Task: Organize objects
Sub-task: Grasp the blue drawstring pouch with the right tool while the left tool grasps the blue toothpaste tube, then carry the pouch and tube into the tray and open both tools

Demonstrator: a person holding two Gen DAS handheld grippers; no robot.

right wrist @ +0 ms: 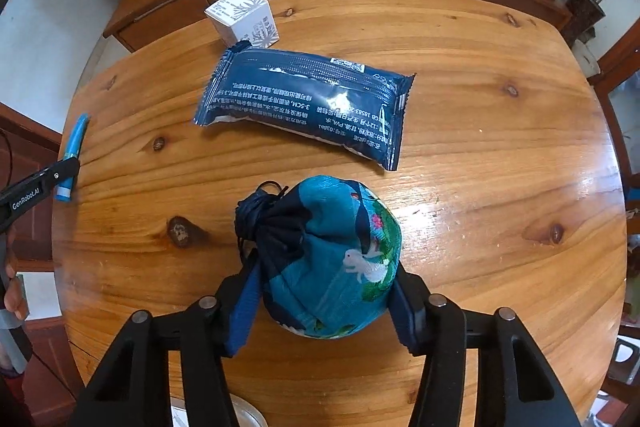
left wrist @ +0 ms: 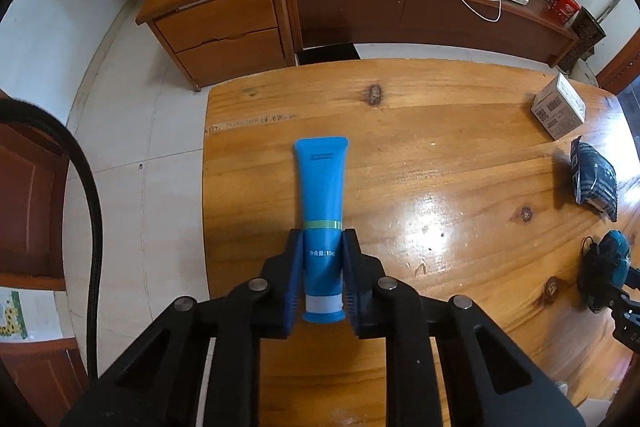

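So the left gripper (left wrist: 323,269) has its two blue pads pinched onto the cap end of a blue tube (left wrist: 322,211). The tube's long axis runs straight out along the fingers, with the white neck and blue cap back toward the camera and the flat crimped end pointing away, toward the far edge of the wooden table (left wrist: 440,147). From this view I can't tell if the tube is resting on the wood or held just above it. It sits near the table's left edge.

The right gripper (right wrist: 324,287) is spread fairly wide but squeezing a round teal fabric pouch (right wrist: 332,263) between its pads. The pouch has a white rabbit print, and its gathered neck with a dark drawstring knot (right wrist: 256,207) points up and to the left, away from the camera.

Going by the pouch as the reference: a dark navy foil packet (right wrist: 308,103) lies flat just beyond it, long axis running left-right and slightly tilted. Beyond the packet, at its left end, stands a small white box (right wrist: 244,17). The tube shows up far left of the pouch in the right wrist view.
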